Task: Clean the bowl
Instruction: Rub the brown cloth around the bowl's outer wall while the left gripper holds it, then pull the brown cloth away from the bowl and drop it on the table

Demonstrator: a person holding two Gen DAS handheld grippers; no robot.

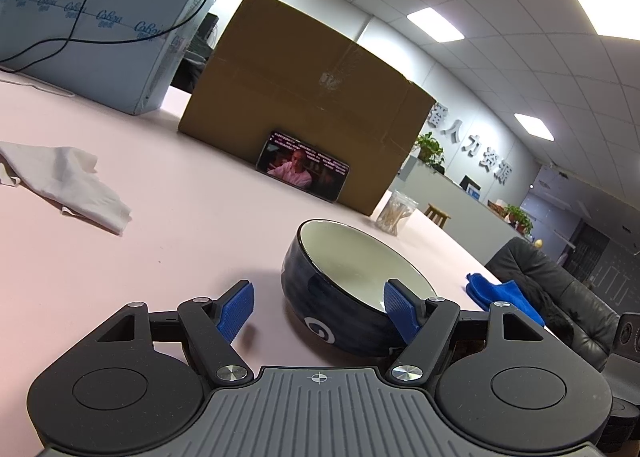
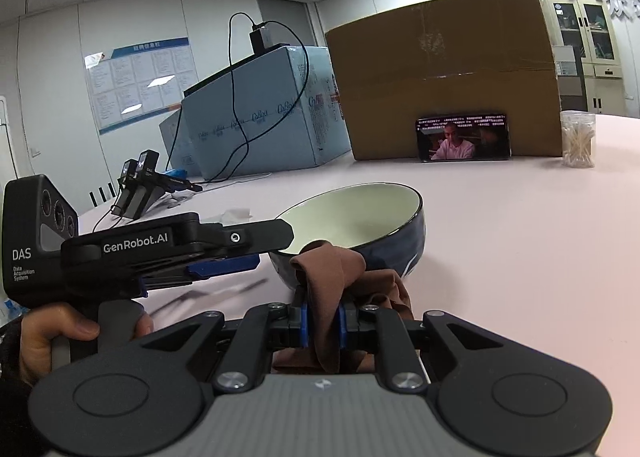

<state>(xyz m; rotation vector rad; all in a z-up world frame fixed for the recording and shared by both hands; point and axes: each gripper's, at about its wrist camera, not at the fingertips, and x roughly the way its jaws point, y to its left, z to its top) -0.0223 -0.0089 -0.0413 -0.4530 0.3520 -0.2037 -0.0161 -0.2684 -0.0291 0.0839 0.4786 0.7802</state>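
Observation:
A dark blue bowl (image 1: pixel 320 297) with a white inside sits tilted on the pink table (image 1: pixel 160 257). My left gripper (image 1: pixel 318 311) is open and straddles the bowl's near wall. One blue pad (image 1: pixel 400 309) lies inside the rim, while the other stands clear of the outer wall. In the right wrist view the bowl (image 2: pixel 360 217) is just ahead, and the left gripper (image 2: pixel 272 247) reaches it from the left, held by a hand (image 2: pixel 60 333). My right gripper (image 2: pixel 322 321) is shut on a brown cloth (image 2: pixel 332 273), which bunches against the bowl's outer wall below the rim.
A cardboard box (image 1: pixel 304 97) stands behind the bowl with a lit phone (image 1: pixel 306 167) leaning on it. A white cloth (image 1: pixel 68 185) lies to the left and a blue cloth (image 1: pixel 504 297) to the right. A jar of cotton swabs (image 2: pixel 578 139), a pale blue box (image 2: pixel 260 113) and spare devices (image 2: pixel 140 185) are further back.

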